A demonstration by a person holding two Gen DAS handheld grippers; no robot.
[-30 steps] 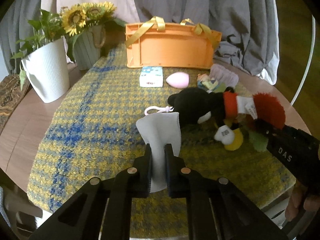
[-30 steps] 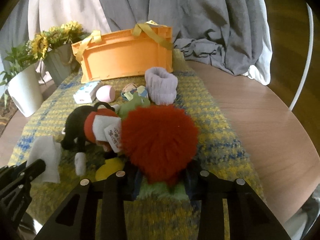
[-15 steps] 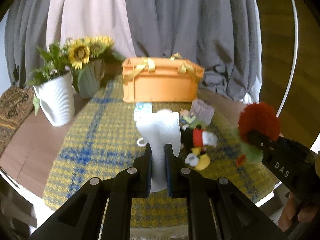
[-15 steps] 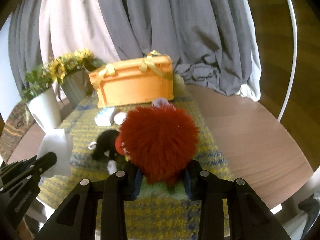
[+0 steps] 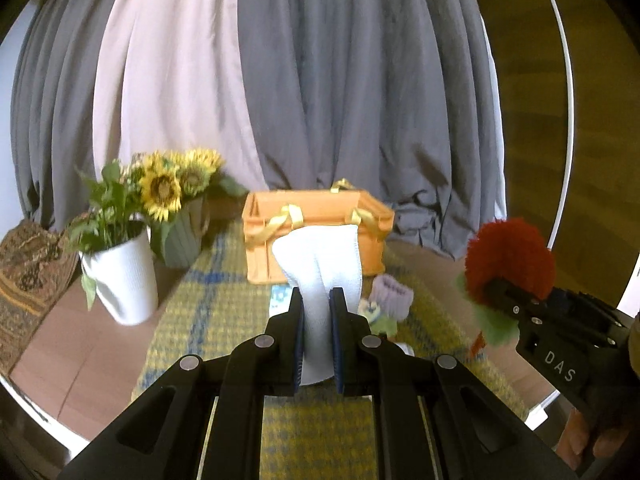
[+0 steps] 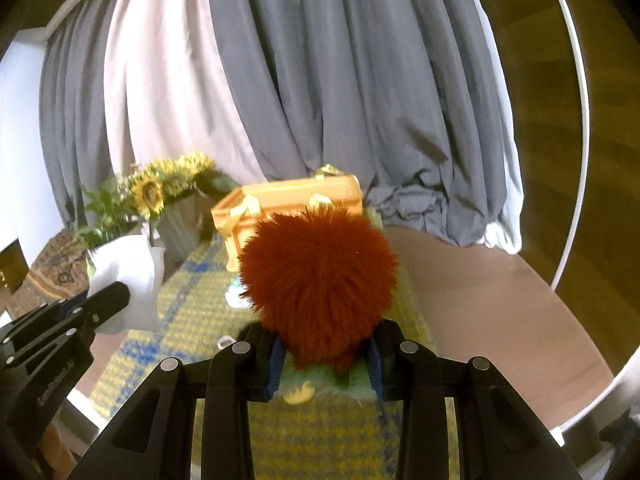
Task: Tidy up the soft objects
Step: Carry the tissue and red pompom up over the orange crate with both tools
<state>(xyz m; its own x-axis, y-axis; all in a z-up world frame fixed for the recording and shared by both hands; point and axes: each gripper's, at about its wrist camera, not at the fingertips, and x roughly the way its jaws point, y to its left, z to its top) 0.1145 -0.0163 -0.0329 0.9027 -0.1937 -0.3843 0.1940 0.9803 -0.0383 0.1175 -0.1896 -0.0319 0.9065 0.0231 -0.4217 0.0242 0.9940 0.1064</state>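
**Both grippers loaded, nothing seen in the crate yet**

Your left gripper (image 5: pixel 316 312) is pinching a white cloth (image 5: pixel 320 260), pads pressed tight on its lower part; the cloth fans upward at frame centre and overlaps the front of the orange crate (image 5: pixel 312 216) behind it. In the right wrist view the same cloth shows at the left edge, clear of the table.

Your right gripper (image 6: pixel 324 364) is clamped on a plush toy with a red furry ball (image 6: pixel 320 272). Its green body (image 6: pixel 320 376) sits between the pads, and the red ball fills the frame centre. In the left wrist view the toy hangs at the right edge, above the mat.

Progress, judged from how things lie:
- Two soft things are lifted, one per hand; neither is over the crate. I take the crate, at the far end of the yellow and blue mat (image 5: pixel 192 320), to be the target, since the task names no container.
- The crate's inside is hidden from both cameras, so you cannot tell whether anything is in it.
- On the mat, just right of the cloth in the left view: a purple knitted piece (image 5: pixel 392 292) and a small green and cream item beside it, partly hidden by your gripper.
- A white pot (image 5: pixel 124 276) and the sunflowers (image 5: pixel 168 184) stand at left, apart from the work.

Left to do: carry both loads to the crate, release, return for the rest.
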